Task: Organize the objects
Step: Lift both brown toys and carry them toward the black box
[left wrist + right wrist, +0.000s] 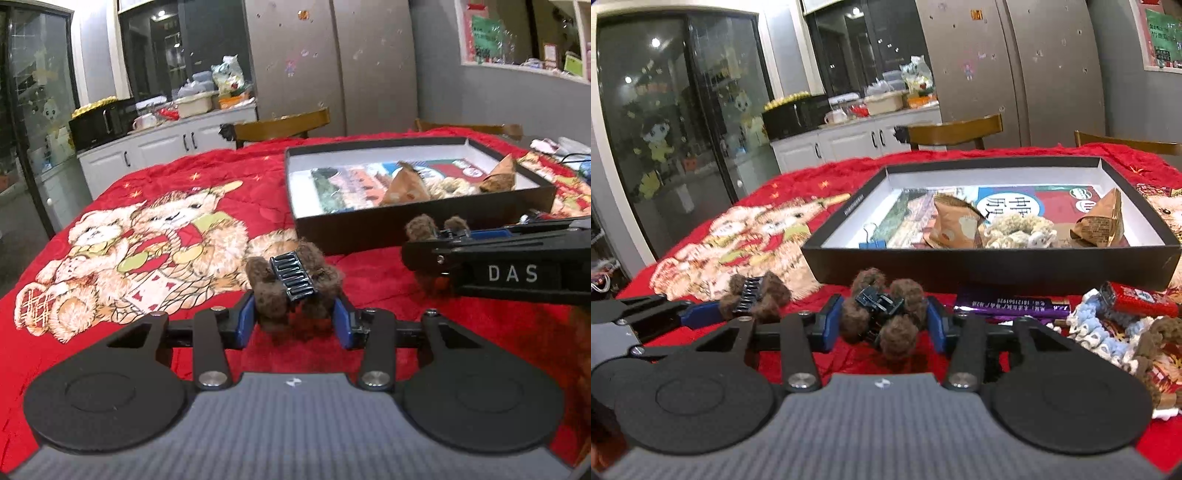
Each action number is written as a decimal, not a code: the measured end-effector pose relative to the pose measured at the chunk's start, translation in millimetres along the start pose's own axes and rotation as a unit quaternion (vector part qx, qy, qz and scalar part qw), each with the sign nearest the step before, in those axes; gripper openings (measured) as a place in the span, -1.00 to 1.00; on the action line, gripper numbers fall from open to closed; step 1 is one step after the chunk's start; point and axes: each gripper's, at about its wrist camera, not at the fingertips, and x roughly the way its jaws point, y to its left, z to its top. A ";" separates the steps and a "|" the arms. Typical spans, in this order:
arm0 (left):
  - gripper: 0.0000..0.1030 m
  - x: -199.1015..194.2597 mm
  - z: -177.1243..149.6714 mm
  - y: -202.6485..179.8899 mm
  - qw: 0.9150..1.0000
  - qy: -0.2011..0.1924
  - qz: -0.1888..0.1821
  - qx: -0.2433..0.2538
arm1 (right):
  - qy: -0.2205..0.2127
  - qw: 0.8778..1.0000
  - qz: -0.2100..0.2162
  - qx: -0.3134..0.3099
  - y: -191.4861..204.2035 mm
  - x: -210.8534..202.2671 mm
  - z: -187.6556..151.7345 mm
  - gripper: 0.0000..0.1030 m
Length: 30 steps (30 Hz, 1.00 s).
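My left gripper (293,317) is shut on a brown fuzzy hair claw clip (293,284) with dark teeth, just above the red blanket. My right gripper (884,321) is shut on a second brown fuzzy hair claw clip (882,314). In the left wrist view the right gripper (436,236) comes in from the right with its clip (424,227). In the right wrist view the left gripper's clip (757,295) shows at the left. The black box (960,264) stands just beyond both, holding two snack packets, a cream scrunchie (1019,230), a blue binder clip (871,243) and a picture sheet.
On the blanket right of my right gripper lie a purple wrapped bar (1008,306), a red packet (1137,299) and blue-white and brown scrunchies (1108,332). Two wooden chairs (955,133) stand behind the table. A counter with clutter is far left.
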 end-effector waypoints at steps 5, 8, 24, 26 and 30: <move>-0.04 -10.3 1.6 -4.2 1.000 -0.026 -0.017 0.004 | -0.019 0.999 0.026 0.031 -11.1 -10.4 8.5 -0.02; -0.05 -14.5 5.3 -4.1 0.999 -0.032 -0.026 -0.002 | -0.023 0.997 0.047 0.057 -19.9 -14.3 15.8 -0.02; -0.05 -58.4 102.6 4.3 0.994 -0.107 -0.028 -0.019 | -0.061 0.995 0.042 0.069 -32.4 -60.4 107.3 -0.02; -0.05 -58.6 118.9 2.0 0.992 -0.124 -0.029 -0.022 | -0.074 0.995 0.029 0.067 -38.6 -65.0 122.0 -0.02; -0.05 -46.9 145.6 -10.3 0.990 -0.129 -0.044 -0.045 | -0.099 0.992 0.013 0.074 -54.1 -71.9 145.9 -0.02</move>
